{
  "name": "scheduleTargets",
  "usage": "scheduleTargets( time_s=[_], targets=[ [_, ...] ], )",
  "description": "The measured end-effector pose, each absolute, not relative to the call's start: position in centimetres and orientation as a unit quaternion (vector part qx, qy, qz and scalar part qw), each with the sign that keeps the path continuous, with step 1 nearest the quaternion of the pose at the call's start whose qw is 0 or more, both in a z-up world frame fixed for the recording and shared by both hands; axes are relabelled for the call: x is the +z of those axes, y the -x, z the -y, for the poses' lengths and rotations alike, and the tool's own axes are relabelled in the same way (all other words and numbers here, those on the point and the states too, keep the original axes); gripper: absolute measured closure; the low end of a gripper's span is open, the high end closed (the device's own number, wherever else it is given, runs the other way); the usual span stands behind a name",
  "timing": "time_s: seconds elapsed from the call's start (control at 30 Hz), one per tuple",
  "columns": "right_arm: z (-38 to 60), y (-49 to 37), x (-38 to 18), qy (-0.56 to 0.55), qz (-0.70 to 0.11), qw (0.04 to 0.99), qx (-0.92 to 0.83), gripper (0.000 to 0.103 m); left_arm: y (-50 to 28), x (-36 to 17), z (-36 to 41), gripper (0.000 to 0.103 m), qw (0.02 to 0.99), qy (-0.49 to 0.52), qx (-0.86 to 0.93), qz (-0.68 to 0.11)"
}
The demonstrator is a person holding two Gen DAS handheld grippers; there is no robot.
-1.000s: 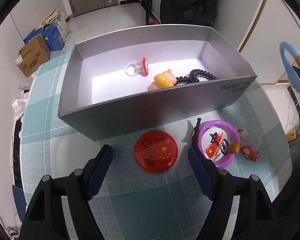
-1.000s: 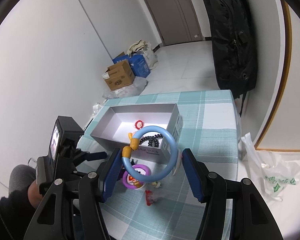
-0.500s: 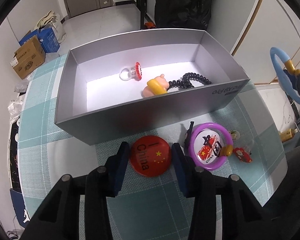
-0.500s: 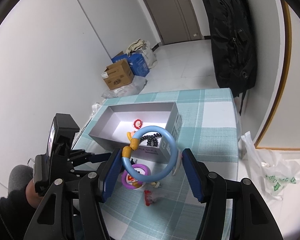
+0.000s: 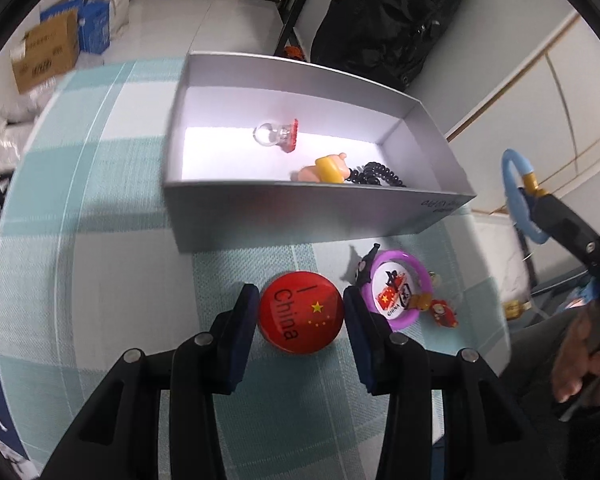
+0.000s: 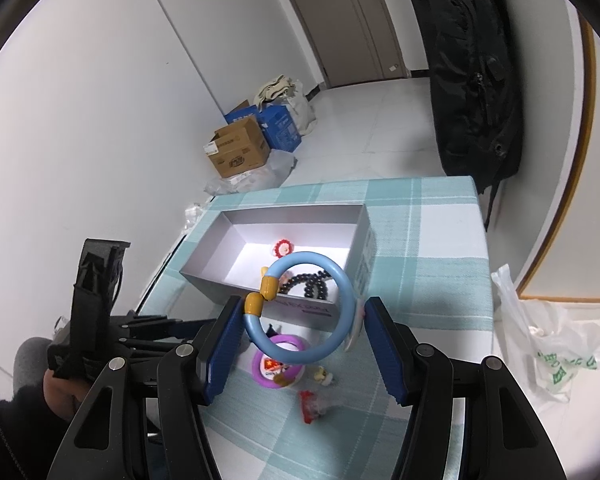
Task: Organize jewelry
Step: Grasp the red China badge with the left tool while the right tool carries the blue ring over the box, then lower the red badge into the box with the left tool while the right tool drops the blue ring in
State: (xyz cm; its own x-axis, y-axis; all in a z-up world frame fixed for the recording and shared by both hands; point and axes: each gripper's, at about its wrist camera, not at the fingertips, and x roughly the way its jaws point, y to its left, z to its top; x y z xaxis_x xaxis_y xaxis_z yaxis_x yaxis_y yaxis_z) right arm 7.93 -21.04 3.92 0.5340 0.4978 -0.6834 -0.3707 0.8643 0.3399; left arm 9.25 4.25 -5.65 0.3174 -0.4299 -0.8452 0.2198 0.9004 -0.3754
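Glossy red badge [image 5: 301, 312]; matt grey card box [image 5: 312, 212]; woven check cloth [image 5: 100, 240]; smooth plastic blue bangle [image 6: 300, 308].

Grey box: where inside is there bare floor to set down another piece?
The grey box is bare in its far-left half, beyond the clear ring. The near-right corner is crowded: yellow figure and black coil bracelet lie together there.
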Motion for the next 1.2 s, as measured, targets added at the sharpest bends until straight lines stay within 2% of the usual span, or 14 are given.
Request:
scheduleTargets(
  time_s=[0.3, 0.7, 1.2],
  targets=[
    [19.2, -8.3, 4.1, -0.067, -0.41, 0.872, 0.258, 0.043, -8.8, -4.8, -4.4, 0.065, 0.801, 0.12, -0.22, -0.544],
    [17.7, -9.3, 4.7, -0.063, -0.403, 0.873, 0.266, 0.043, -9.6, 1.2, -5.8, 0.065, 0.829, 0.177, -0.262, -0.462],
    [16.5, -12.1, 3.5, -0.068, -0.43, 0.863, 0.258, 0.043, -14.3, -0.7, -7.3, 0.065, 0.823, 0.239, -0.211, -0.469]
  ],
)
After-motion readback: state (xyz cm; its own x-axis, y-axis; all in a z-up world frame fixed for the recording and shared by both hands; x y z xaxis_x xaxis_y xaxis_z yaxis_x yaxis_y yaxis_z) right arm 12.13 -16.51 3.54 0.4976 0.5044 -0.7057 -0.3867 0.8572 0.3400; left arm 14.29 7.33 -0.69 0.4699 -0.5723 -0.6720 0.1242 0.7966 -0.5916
